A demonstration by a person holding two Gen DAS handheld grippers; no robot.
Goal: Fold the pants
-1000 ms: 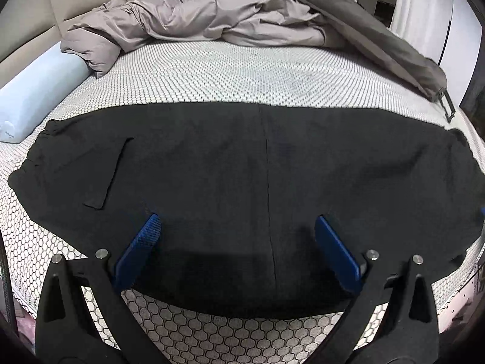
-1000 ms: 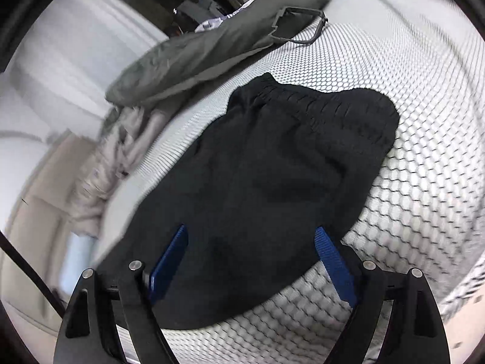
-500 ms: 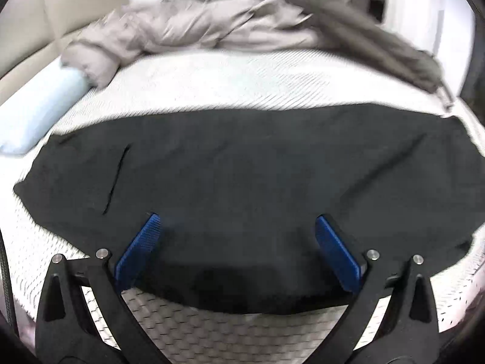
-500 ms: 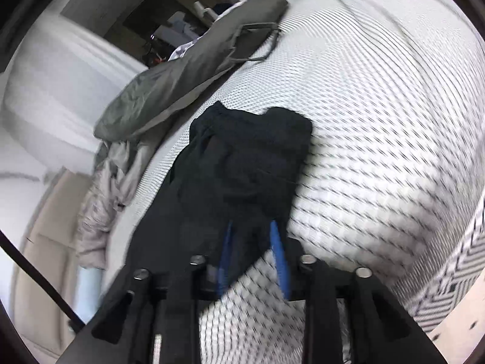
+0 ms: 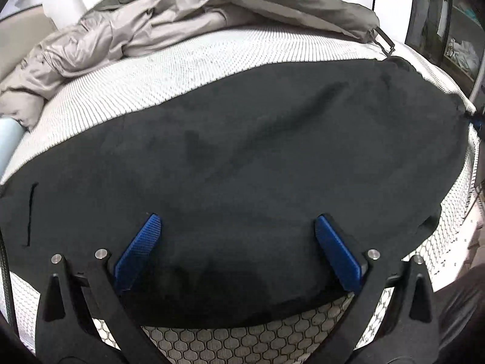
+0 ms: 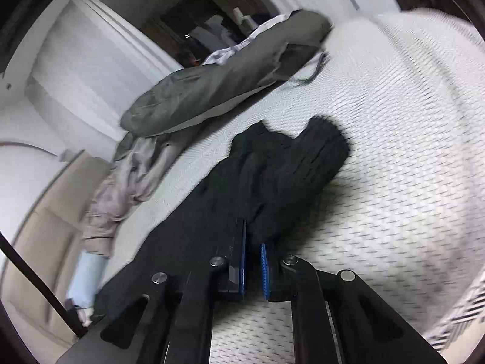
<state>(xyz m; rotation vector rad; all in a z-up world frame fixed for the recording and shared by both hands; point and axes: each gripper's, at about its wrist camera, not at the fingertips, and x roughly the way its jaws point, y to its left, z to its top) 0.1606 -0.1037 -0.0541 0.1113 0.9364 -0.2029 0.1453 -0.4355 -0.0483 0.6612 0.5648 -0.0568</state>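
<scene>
Black pants (image 5: 242, 157) lie spread flat across a white honeycomb-patterned mattress (image 5: 182, 69). My left gripper (image 5: 236, 227) hovers over their near edge, open, its blue pads wide apart with cloth below them. In the right wrist view the pants (image 6: 288, 176) bunch up near the waistband end. My right gripper (image 6: 254, 242) is shut on the near edge of that bunched cloth, which is pinched between its blue pads. The right gripper's tip shows as a blue speck at the pants' far right end in the left wrist view.
A crumpled beige garment (image 5: 121, 33) and a grey-green garment with a buckle (image 5: 288, 3) lie at the far side of the mattress. A pale blue bolster (image 5: 7, 139) lies at the left. A beige headboard (image 6: 36, 242) sits beyond. A dark sleeve (image 5: 460, 309) shows at lower right.
The right gripper closed on the pants' edge and the cloth bunched and lifted slightly. The left gripper slid sideways along the pants and rolled, staying open.
</scene>
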